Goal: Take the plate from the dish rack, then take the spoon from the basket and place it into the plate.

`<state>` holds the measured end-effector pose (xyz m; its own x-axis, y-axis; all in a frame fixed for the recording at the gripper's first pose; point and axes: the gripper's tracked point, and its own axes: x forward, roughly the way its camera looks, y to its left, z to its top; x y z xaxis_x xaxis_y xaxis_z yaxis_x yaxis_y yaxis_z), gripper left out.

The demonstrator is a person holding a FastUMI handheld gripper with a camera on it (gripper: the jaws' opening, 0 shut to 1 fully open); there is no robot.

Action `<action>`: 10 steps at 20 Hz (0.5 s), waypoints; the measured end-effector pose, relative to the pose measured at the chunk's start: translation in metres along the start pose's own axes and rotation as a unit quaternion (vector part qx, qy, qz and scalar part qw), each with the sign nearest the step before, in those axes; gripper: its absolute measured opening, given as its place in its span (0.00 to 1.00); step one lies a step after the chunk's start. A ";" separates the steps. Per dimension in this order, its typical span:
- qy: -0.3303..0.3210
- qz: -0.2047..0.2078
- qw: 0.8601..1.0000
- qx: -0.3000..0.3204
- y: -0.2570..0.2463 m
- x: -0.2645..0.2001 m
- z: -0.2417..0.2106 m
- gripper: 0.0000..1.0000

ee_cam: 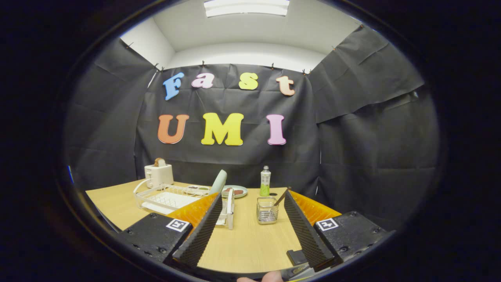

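Pale wood-grain tabletop [246, 243] spreads under the gripper [250, 203], whose two ribbed fingers [199, 235] stand wide apart with nothing between them but bare table. Just ahead, near the right finger, sits a small wire-mesh basket [267, 211] with the spoon [282, 197] leaning out of it, its handle slanting up to the right. Beside the left fingertip lies the white wire dish rack [172, 197] on its tray, and the pale green plate [218, 182] stands on edge in the rack's far end. Beyond the rack rests a flat round dish [236, 191] with something dark on it. A clear bottle with green liquid [265, 181] stands upright near it, beyond the basket. Farthest left, a cream toaster [159, 174] holds a slice of bread [159, 161]. Creased black cloth walls close the booth behind.
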<state>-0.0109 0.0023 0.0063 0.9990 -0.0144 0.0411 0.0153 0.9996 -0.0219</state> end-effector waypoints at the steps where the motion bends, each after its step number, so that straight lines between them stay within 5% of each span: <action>1: -0.001 0.000 1.000 0.002 0.000 0.000 0.001 1.00; 10: 0.002 -0.003 1.000 0.010 -0.003 0.005 -0.004 1.00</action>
<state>-0.0059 -0.0005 0.0025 0.9991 -0.0201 0.0369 0.0202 0.9998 -0.0014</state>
